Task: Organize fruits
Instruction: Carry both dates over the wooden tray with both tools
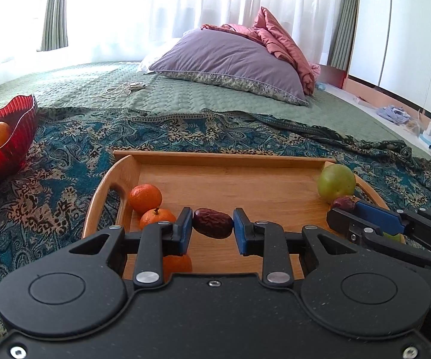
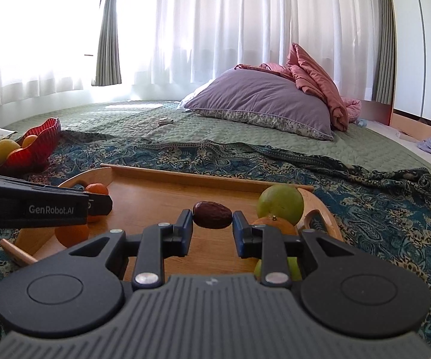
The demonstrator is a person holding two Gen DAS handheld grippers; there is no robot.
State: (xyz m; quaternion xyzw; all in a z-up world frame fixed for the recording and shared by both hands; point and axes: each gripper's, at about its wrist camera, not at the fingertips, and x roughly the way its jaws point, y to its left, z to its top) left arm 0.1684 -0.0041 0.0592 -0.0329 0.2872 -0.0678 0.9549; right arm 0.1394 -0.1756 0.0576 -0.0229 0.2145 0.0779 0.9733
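A wooden tray [image 1: 227, 161] lies on the patterned cloth. My left gripper [image 1: 212, 227] is shut on a dark red date [image 1: 213, 223], held low over the tray. Two tangerines [image 1: 145, 199] sit at the tray's left, a green fruit [image 1: 336, 182] at its right. My right gripper [image 2: 212, 224] is shut on another date [image 2: 212, 214] above the tray [image 2: 161, 176]; it also shows in the left wrist view [image 1: 344, 206]. A green fruit [image 2: 280, 204] and a tangerine [image 2: 275, 224] lie beside it.
A red glass bowl [image 1: 12, 137] holding oranges and a yellow fruit stands to the left on the cloth; it also shows in the right wrist view [image 2: 36, 146]. A purple pillow [image 1: 233, 62] and pink quilt lie farther back. A white cable [image 1: 122, 88] lies on the green bedspread.
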